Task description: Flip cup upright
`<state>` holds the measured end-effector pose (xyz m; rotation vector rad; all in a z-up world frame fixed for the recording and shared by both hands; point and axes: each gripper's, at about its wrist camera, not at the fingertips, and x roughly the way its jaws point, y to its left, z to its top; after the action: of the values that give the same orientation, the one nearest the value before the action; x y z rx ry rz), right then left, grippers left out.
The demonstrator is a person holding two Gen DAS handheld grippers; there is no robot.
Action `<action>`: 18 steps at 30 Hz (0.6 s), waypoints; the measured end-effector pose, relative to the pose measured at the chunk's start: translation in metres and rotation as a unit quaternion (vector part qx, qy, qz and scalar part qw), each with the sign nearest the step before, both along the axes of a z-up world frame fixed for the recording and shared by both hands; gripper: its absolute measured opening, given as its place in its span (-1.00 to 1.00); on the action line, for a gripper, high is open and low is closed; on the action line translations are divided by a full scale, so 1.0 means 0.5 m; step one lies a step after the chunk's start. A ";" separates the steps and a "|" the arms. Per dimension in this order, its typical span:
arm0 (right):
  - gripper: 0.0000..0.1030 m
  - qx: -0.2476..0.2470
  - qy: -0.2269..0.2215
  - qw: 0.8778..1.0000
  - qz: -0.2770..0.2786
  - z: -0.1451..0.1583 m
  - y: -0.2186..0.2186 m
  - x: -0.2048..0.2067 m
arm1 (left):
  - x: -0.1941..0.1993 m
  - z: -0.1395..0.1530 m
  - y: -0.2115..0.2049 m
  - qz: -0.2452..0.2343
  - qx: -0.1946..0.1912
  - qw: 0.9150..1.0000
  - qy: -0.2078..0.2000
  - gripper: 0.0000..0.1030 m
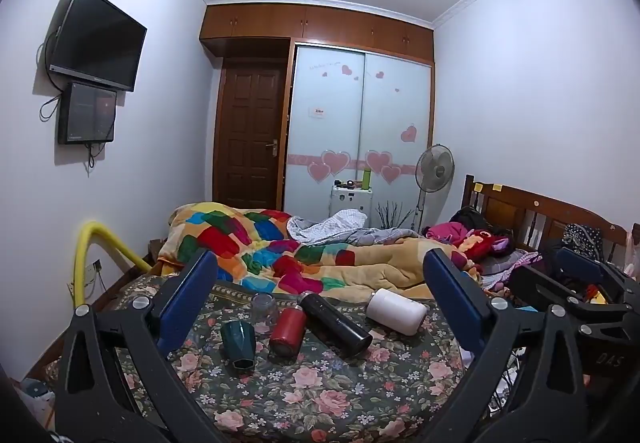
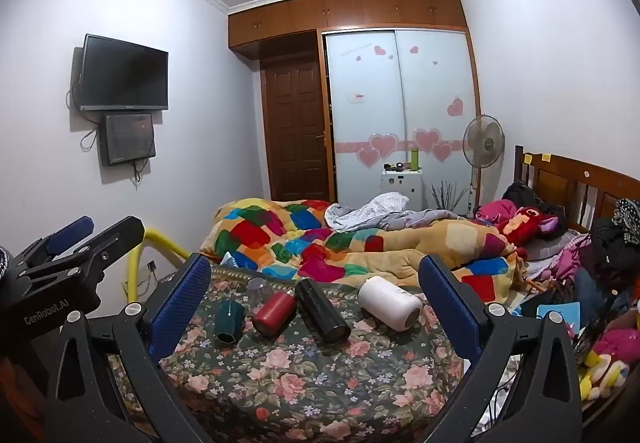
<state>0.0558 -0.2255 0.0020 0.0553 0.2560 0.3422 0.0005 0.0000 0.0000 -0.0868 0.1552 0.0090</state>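
Several cups lie on the floral bedspread [image 1: 320, 395] [image 2: 304, 375]. A dark green faceted cup [image 1: 239, 347] [image 2: 229, 324] stands upside down at the left. A clear glass [image 1: 264, 307] [image 2: 257, 290] stands upside down behind it. A red flask [image 1: 287, 331] [image 2: 274, 313], a black flask [image 1: 334, 323] [image 2: 322, 309] and a white cup [image 1: 396, 311] [image 2: 390, 302] lie on their sides. My left gripper [image 1: 320, 303] is open and empty, short of the cups. My right gripper [image 2: 316, 303] is open and empty too.
A colourful quilt [image 1: 280, 251] [image 2: 320, 239] is heaped behind the cups. Clothes and toys [image 2: 600, 283] pile up at the right by the wooden headboard [image 1: 540, 211]. A yellow padded rail [image 1: 92, 255] stands at the bed's left. The other gripper shows at each view's edge.
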 end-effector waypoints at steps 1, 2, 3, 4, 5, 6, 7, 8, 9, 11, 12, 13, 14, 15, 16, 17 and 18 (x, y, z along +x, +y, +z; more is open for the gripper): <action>1.00 -0.005 0.001 1.000 0.001 0.000 0.001 0.000 | 0.001 0.000 0.000 0.000 0.000 1.000 0.000 1.00; 1.00 -0.006 0.001 1.000 0.001 0.000 0.001 0.000 | 0.002 0.000 0.000 -0.001 0.000 1.000 0.000 1.00; 1.00 -0.006 0.000 1.000 0.001 0.000 0.002 -0.001 | 0.003 0.000 0.000 -0.003 0.000 1.000 0.002 1.00; 1.00 -0.005 0.000 1.000 0.002 0.001 0.002 -0.001 | 0.005 0.000 0.000 -0.004 -0.001 1.000 0.003 1.00; 1.00 -0.005 0.000 1.000 0.002 0.001 0.002 -0.001 | -0.001 -0.005 0.002 -0.006 -0.003 1.000 0.001 1.00; 1.00 -0.005 0.000 1.000 0.001 0.000 0.003 -0.002 | -0.001 -0.005 0.002 -0.007 -0.004 1.000 0.000 1.00; 1.00 -0.004 0.000 1.000 0.001 0.000 0.003 -0.001 | 0.000 -0.013 0.000 -0.006 -0.003 1.000 0.000 1.00; 1.00 -0.004 0.000 1.000 0.001 0.000 0.004 -0.001 | 0.000 -0.013 -0.001 -0.005 -0.001 1.000 0.000 1.00; 1.00 -0.003 0.001 1.000 0.001 0.000 0.004 -0.001 | -0.001 -0.014 -0.001 -0.004 0.000 1.000 -0.001 1.00; 1.00 -0.005 -0.001 1.000 0.001 0.002 0.003 -0.003 | -0.004 -0.015 -0.004 -0.004 0.001 1.000 -0.003 1.00; 1.00 -0.005 -0.001 1.000 0.001 0.003 0.004 -0.003 | -0.003 -0.009 0.002 -0.004 -0.003 1.000 0.000 1.00; 1.00 -0.005 -0.001 1.000 0.001 0.003 0.005 -0.003 | -0.003 -0.010 0.002 -0.003 -0.003 1.000 -0.001 1.00; 1.00 -0.004 -0.001 1.000 0.001 0.003 0.004 -0.003 | -0.003 -0.007 0.002 -0.002 -0.002 1.000 -0.001 1.00; 1.00 -0.004 -0.001 1.000 0.001 0.003 0.004 -0.004 | -0.001 -0.002 0.003 -0.003 -0.001 1.000 -0.001 1.00; 1.00 -0.004 -0.001 1.000 0.001 0.004 0.004 -0.004 | -0.002 -0.001 0.003 -0.003 0.001 1.000 -0.001 1.00; 1.00 -0.004 -0.001 1.000 0.001 0.004 0.005 -0.004 | -0.002 -0.001 0.003 -0.002 0.002 1.000 -0.001 1.00; 1.00 -0.005 -0.002 1.000 0.000 0.004 0.005 -0.004 | -0.002 0.000 0.003 -0.002 0.003 1.000 -0.002 1.00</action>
<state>0.0539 -0.2231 0.0039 0.0458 0.2546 0.3419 -0.0002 0.0013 0.0000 -0.0796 0.1519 0.0050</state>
